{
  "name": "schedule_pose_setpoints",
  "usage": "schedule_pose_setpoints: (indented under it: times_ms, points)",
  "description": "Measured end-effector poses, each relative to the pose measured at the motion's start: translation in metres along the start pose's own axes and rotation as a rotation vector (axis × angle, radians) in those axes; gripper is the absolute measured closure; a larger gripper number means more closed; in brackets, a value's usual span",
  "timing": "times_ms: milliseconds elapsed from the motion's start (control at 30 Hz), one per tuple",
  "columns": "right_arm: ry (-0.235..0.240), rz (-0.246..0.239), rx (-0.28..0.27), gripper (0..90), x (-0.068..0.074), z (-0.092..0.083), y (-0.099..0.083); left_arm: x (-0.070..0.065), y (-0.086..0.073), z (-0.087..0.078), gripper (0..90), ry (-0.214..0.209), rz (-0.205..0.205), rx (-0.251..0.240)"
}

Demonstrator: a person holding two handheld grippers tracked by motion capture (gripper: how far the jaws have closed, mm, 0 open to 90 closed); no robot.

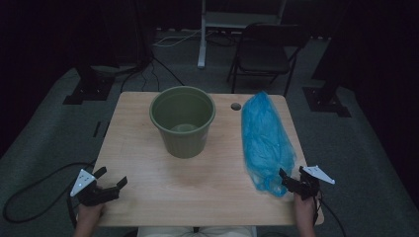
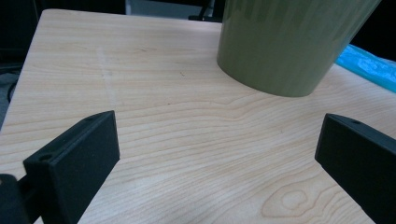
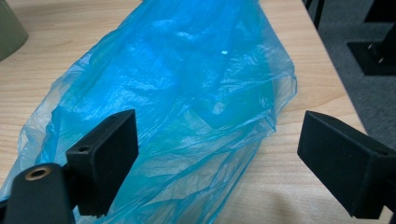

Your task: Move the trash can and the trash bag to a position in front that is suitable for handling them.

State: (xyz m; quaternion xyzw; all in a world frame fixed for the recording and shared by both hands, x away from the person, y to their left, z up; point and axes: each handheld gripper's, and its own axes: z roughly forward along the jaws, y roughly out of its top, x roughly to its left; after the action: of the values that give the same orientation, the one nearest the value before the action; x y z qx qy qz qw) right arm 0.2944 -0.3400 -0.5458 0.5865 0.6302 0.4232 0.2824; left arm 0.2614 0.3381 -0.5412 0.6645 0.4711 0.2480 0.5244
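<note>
So the table is a small light wood top with rounded corners and visible grain, plus a little round hole near the back edge. Lots of bare wood across the front middle and down the left side, so there's decent room to move there. The right side is tighter, since the bag runs nearly to that edge.

Green bucket sits upright toward the back center, smooth plastic, tapering down to a narrower base, open at the top. In the left gripper view its wall fills the upper right with clear wood in front of it. No label or writing that I can make out on it.

The blue plastic bag lies lengthwise along the right side, just beside the bucket but apart from it. Thin, crinkly, see-through film, all wrinkled and puffed. Its near end reaches almost to the front edge. No print readable on it either.

Left gripper hovers at the front left corner, jaws spread wide with nothing but bare table between them. Right gripper is at the front right, right at the bag's near end, jaws also released and wide; the bag's film lies partly between them and runs up against the left jaw, not pinched
</note>
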Motion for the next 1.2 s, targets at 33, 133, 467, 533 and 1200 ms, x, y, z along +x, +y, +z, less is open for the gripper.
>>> schedule_pose_setpoints:
  times_ms: [33, 133, 467, 533, 1200]
  points:
    - [-0.006, -0.002, 0.009, 12.0, 0.000, 0.001, 0.002, 0.000, 0.001, 0.002, 0.4, -0.006, -0.001, 0.004]
    - [0.000, 0.000, 0.002, 12.0, -0.001, 0.003, 0.003, 0.000, 0.003, 0.008, 0.4, -0.009, 0.011, 0.020]
    - [0.033, -0.030, -0.050, 12.0, 0.013, 0.012, 0.042, 0.006, 0.014, 0.023, 0.4, -0.009, 0.001, -0.003]
    - [0.049, -0.028, -0.059, 12.0, 0.017, 0.016, 0.051, 0.007, 0.015, 0.025, 0.4, -0.006, -0.002, -0.004]
    - [0.190, -0.021, -0.047, 12.1, 0.087, 0.079, 0.077, 0.005, 0.039, 0.094, 0.4, -0.021, 0.021, 0.009]
